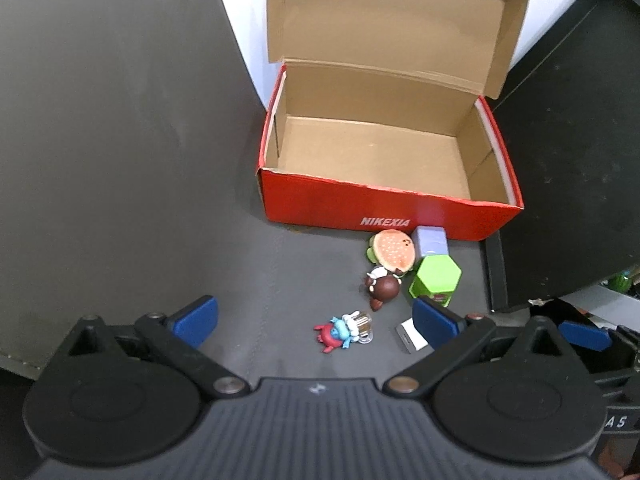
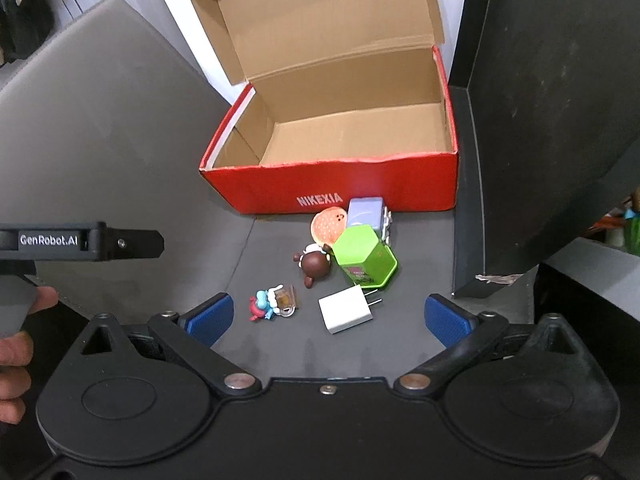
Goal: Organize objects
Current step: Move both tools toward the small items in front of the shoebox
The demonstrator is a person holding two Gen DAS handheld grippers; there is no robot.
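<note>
— Left hand-held gripper (image 1: 314,322) and right hand-held gripper (image 2: 328,316): what do they hold?

— Nothing; both are spread wide above the grey surface (image 2: 280,344).

— And the things?

— The red box (image 2: 340,184) stands open and empty. Just before it lie a burger toy (image 2: 328,226), green tub (image 2: 362,258), brown figure (image 2: 316,266), blue figure (image 2: 268,306) and white charger (image 2: 346,314).

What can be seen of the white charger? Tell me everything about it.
The white charger is a small, smooth, plastic-looking block with two metal prongs sticking out of one end. It lies flat on the dark grey mat, prongs pointing toward the right, just in front of the green hexagonal box; the prongs end close under that box, but contact is unclear. Nothing grips it. In the left wrist view a claw finger hides most of it.
</note>
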